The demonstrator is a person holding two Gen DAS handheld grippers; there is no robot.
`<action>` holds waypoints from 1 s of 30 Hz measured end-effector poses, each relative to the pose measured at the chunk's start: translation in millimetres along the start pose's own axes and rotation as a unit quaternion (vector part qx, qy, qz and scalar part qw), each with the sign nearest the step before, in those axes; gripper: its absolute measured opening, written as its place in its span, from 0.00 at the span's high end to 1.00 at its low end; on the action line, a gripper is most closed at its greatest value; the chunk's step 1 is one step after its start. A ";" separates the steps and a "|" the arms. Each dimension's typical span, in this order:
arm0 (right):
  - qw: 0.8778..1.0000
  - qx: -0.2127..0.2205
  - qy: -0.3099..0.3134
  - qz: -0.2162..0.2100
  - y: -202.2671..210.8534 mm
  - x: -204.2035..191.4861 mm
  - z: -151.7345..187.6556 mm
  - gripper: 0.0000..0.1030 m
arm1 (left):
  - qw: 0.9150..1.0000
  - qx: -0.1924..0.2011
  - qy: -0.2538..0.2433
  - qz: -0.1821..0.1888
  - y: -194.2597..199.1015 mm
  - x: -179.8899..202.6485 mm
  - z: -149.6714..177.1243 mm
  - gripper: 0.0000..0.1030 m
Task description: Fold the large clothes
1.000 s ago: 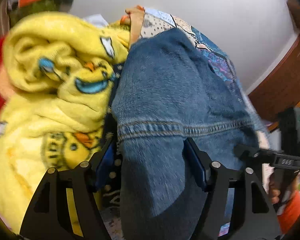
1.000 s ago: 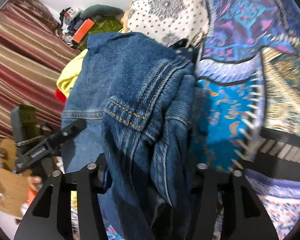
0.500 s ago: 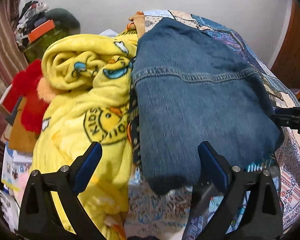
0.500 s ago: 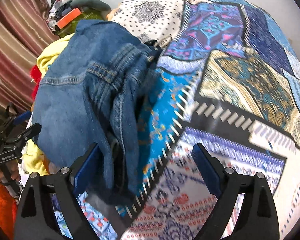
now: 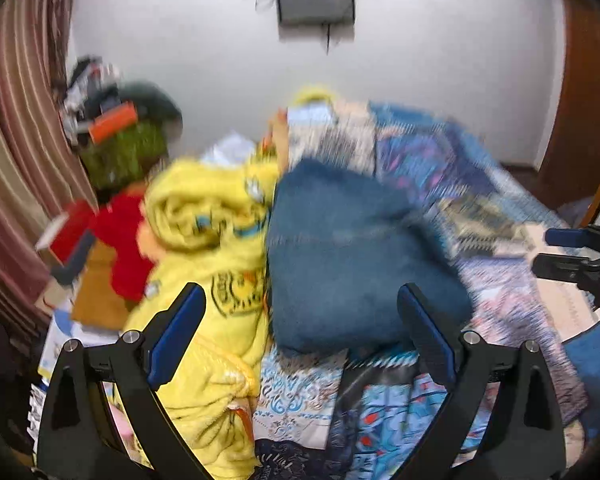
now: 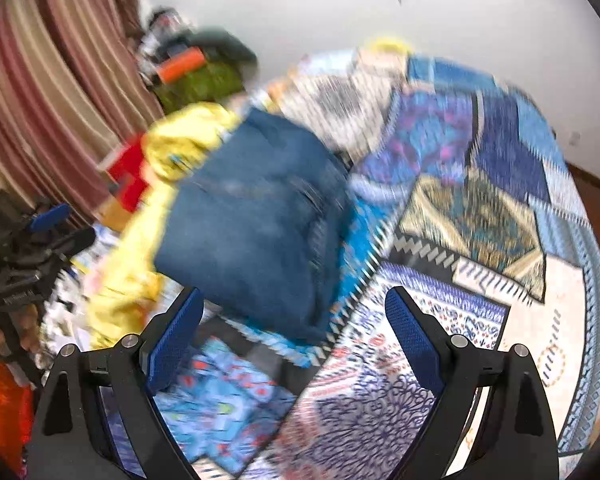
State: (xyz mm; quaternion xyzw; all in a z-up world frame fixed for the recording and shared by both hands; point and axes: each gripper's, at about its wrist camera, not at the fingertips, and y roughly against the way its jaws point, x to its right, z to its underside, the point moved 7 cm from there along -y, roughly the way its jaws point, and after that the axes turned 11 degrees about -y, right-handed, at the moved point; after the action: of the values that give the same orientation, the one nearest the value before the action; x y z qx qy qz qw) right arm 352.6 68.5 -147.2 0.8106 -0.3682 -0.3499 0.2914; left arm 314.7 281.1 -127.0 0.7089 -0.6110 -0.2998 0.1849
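A folded blue denim garment (image 5: 348,256) lies on the patterned bedspread (image 5: 496,240), next to a yellow fleece garment (image 5: 212,232). My left gripper (image 5: 300,332) is open and empty, held back from the near edge of the denim. My right gripper (image 6: 296,332) is open and empty too, pulled back from the denim (image 6: 256,216), which lies left of centre in the right wrist view. Both views are blurred by motion. Each gripper shows at the edge of the other's view: the right one (image 5: 580,256), the left one (image 6: 32,236).
A red garment (image 5: 120,240) and a brown item lie left of the yellow fleece. A cluttered pile with a green bag (image 5: 120,152) stands by the striped curtain (image 5: 16,160). The patterned bedspread (image 6: 480,220) stretches to the right. A wooden door (image 5: 580,100) is at far right.
Both grippers let go of the denim, opened wide and drew back and up from it. The folded denim now rests on the bed beside the yellow fleece.
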 end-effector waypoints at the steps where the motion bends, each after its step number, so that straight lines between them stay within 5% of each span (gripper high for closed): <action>1: 1.000 0.017 0.003 -0.010 16.4 -8.3 -2.7 0.12 | 1.000 0.022 0.001 -0.001 21.4 3.4 -8.5 0.05; 6: 0.992 0.111 0.025 -0.053 96.8 -47.0 -5.1 0.12 | 0.993 0.119 0.016 0.004 111.2 19.7 -31.5 0.05; 15: 0.956 0.273 0.060 -0.089 228.5 -90.1 21.9 0.12 | 0.968 0.249 0.033 0.001 238.4 55.1 -30.2 0.05; 21: 0.937 0.332 0.062 -0.090 267.4 -104.0 55.8 0.12 | 0.956 0.292 0.035 -0.019 289.1 76.0 -11.5 0.05; 27: 0.933 0.349 0.062 -0.058 268.2 -101.2 64.3 0.12 | 0.953 0.300 0.041 -0.025 310.0 89.5 2.0 0.05; 30: 0.933 0.353 0.061 -0.046 270.6 -99.6 67.7 0.00 | 0.954 0.294 0.045 -0.028 311.6 91.9 5.5 0.02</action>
State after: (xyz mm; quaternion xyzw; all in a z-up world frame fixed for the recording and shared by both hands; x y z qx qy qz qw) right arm 145.1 -17.5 45.8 0.8970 -0.4119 -0.1602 -0.0077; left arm 82.4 134.3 46.4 0.7615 -0.6432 -0.0796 -0.0127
